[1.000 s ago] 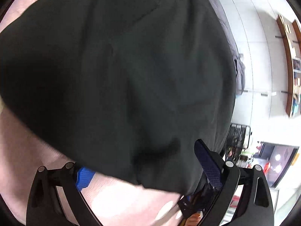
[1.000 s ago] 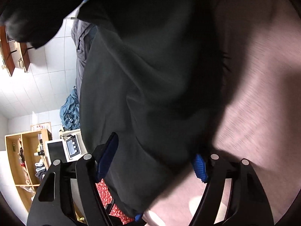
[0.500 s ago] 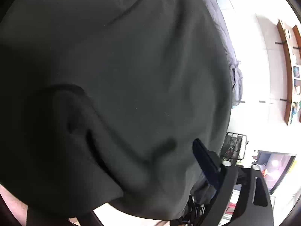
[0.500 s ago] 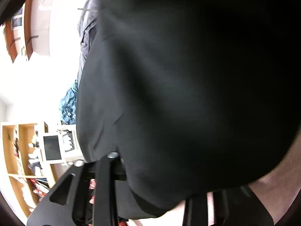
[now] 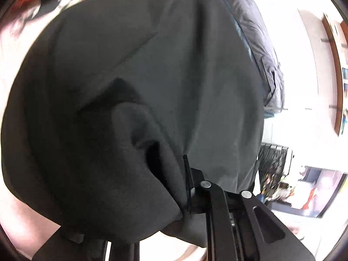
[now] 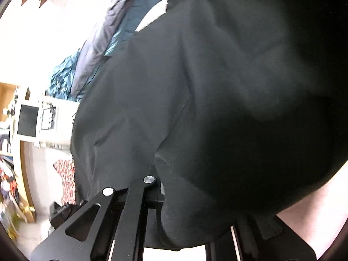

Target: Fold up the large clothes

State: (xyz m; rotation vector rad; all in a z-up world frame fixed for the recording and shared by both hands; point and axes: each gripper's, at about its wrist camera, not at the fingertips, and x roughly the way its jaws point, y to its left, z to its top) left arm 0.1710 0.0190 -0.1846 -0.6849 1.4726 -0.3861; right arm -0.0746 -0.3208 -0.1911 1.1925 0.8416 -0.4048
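Risen, black garment (image 5: pixel 134 113) exposes red-patterned cloth (image 6: pixel 65 180) rightward.

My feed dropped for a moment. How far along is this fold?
Done: both grippers have hold of the black garment, the left gripper and right gripper each with jaws shut on a bunched edge. In hand: the cloth hangs lifted, filling both views. Left: no finished flat fold shows, so laying down and folding remain.

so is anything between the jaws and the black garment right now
Nothing visible. The black garment is already bunched in the left gripper and drapes over the right gripper too, filling most of both wrist views. Where it must go is hidden behind the cloth.
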